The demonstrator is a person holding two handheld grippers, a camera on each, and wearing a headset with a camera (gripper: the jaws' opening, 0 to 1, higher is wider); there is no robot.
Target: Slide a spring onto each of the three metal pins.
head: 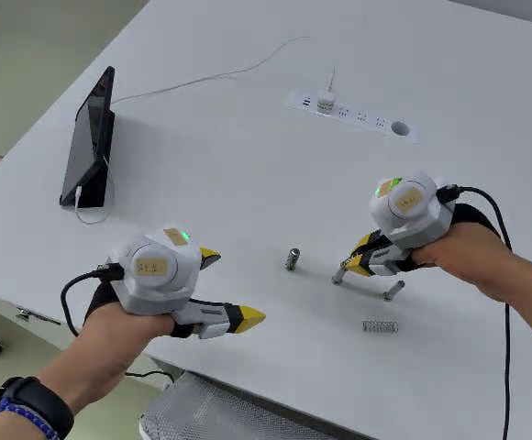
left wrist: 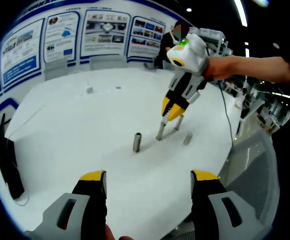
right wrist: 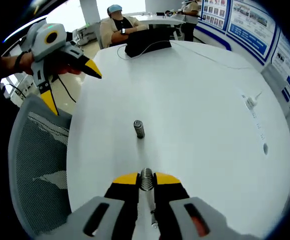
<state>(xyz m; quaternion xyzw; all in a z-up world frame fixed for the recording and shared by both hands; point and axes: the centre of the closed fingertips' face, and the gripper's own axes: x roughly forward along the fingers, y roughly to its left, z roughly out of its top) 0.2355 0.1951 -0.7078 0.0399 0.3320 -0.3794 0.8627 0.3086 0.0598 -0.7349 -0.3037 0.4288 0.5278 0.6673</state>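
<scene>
My right gripper (head: 361, 264) (right wrist: 145, 181) is shut on a spring (right wrist: 145, 178), whose tilted lower end (head: 340, 273) (left wrist: 160, 132) reaches the white table (head: 248, 156). Left of it, a short metal pin with a spring on it (head: 292, 258) (right wrist: 139, 129) (left wrist: 137, 142) stands upright. Another pin (head: 393, 291) (left wrist: 187, 138) sits just right of the right gripper. A loose spring (head: 380, 325) lies flat nearer the front edge. My left gripper (head: 229, 287) (left wrist: 148, 176) hovers open and holds nothing, left of the pins; it appears as the left gripper (right wrist: 67, 62) in the right gripper view.
A tablet on a stand (head: 89, 142) sits at the table's left side, with a cable. A white power strip (head: 353, 115) lies at the back. A mesh chair (head: 202, 412) stands below the front edge. People sit at a far table (right wrist: 120, 22).
</scene>
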